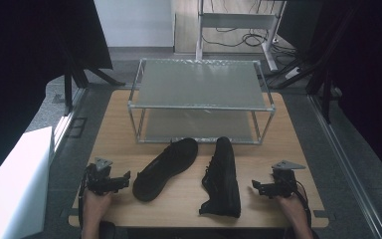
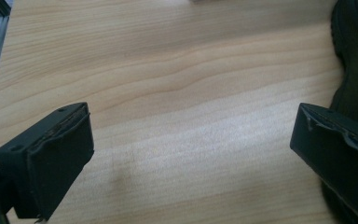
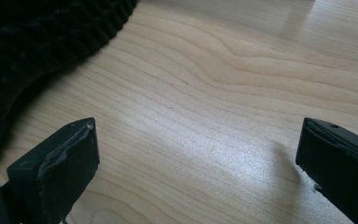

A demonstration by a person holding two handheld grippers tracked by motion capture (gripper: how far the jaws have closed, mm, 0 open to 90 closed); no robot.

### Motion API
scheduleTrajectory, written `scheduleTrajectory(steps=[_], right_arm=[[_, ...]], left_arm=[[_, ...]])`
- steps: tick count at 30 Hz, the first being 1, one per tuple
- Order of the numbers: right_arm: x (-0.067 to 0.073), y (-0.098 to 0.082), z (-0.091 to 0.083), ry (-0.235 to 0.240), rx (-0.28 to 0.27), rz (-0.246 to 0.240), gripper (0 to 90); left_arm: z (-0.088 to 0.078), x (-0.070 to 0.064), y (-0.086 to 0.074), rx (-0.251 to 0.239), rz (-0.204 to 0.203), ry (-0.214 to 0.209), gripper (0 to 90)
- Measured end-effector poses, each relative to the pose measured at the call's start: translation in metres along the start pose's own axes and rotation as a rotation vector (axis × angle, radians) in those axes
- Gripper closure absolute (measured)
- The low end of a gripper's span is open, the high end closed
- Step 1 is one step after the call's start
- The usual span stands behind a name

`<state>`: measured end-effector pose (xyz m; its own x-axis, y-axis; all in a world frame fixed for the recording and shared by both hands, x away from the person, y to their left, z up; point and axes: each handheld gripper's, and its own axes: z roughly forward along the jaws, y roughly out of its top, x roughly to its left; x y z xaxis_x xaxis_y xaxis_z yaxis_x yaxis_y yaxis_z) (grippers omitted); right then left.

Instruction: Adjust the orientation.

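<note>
A: Black jaws are standing wide and empty on the left hand-held gripper at lower left, just beside the left shoe, lying tilted at the frame's middle.

B: The right shoe is sitting right of it; the right hand-held gripper, lower right, is gaping empty too. A shallow pinch risks the shoe slipping.

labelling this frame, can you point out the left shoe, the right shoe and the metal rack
left shoe (image 1: 165, 169), high view, on its sole
right shoe (image 1: 222, 175), high view, on its side
metal rack (image 1: 199, 107), high view, front top rail
</note>
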<state>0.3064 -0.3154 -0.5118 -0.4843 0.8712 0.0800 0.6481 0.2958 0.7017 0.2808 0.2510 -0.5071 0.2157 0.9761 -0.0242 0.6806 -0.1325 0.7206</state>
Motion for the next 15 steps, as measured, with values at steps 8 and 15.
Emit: scheduleTrajectory(steps=[8, 15], right_arm=[[0.0, 0.0011, -0.0024, -0.008, -0.024, 0.002, 0.0], [0.0003, 0.0015, -0.0022, -0.003, -0.031, -0.004, 0.0]], left_arm=[[-0.0009, 0.0074, 0.0013, -0.046, -0.045, -0.012, 0.0], [-0.001, 0.0072, 0.0023, -0.033, -0.032, 0.002, 0.0]])
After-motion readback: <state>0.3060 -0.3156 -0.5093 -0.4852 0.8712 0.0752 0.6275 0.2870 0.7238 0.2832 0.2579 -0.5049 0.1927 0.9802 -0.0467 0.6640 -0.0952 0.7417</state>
